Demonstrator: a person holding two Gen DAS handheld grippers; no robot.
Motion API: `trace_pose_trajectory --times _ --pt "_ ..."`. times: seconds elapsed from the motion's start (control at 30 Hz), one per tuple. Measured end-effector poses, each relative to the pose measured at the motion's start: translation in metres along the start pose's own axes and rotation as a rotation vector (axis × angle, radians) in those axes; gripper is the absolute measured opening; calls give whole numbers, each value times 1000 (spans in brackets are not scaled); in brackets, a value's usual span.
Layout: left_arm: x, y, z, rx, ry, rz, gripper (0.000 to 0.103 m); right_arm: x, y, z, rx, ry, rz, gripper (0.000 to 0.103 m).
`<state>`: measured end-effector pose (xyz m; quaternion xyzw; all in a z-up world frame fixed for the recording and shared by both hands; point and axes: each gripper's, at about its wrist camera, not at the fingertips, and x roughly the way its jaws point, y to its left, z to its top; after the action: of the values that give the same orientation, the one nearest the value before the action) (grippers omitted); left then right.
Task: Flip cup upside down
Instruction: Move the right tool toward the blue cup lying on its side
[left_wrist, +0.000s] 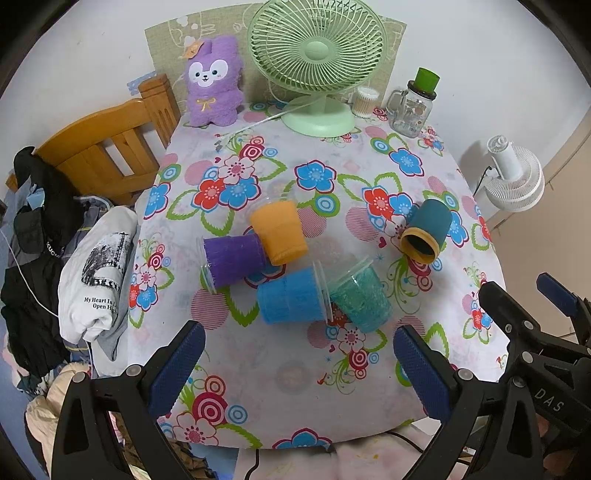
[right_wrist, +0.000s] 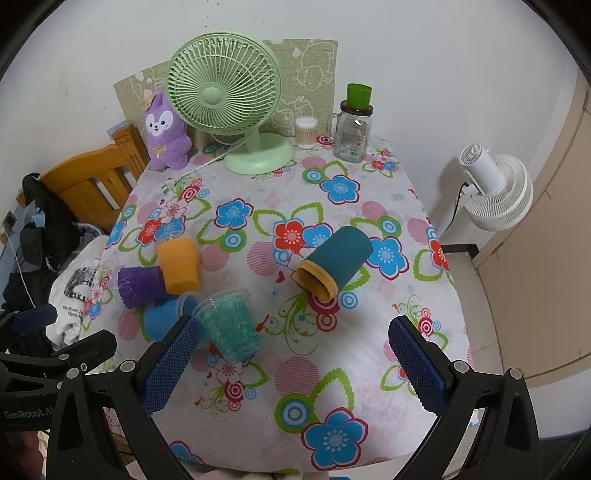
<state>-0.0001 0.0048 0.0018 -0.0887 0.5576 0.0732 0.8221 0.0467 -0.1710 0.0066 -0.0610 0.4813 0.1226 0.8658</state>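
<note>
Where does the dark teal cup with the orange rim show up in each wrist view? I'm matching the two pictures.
Left wrist: dark teal cup lies on its side, right of centre, away from the cup cluster.
Right wrist: it lies near centre, mouth facing lower left.
Shared landmark: green fan at the table's back.

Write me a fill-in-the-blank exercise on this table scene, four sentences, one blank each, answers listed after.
1. The dark teal cup lies on its ____, apart from the other cups.
2. The orange cup leans against the ____ cup.
3. The blue cup and the glittery teal cup meet at their ____.
4. Both the left tongs and the right tongs are ____, holding nothing.

Missing words: side; purple; rims; open
</note>
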Motion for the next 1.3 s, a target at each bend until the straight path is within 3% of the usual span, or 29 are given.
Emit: trace_pose_trajectory --times 0.53,0.7,0.93,1.3 --pt "31 3 17 -15 68 -3 103 18 0 14 -21 14 -5 103" --pt "50 11 18 -45 118 -9 103 35 6 20 -46 53 4 103" --pt "85 18 19 -80 191 -16 103 67 9 22 -22 129 91 103" --pt "140 28 13 -165 307 -64 103 116 11 17 -51 216 65 103"
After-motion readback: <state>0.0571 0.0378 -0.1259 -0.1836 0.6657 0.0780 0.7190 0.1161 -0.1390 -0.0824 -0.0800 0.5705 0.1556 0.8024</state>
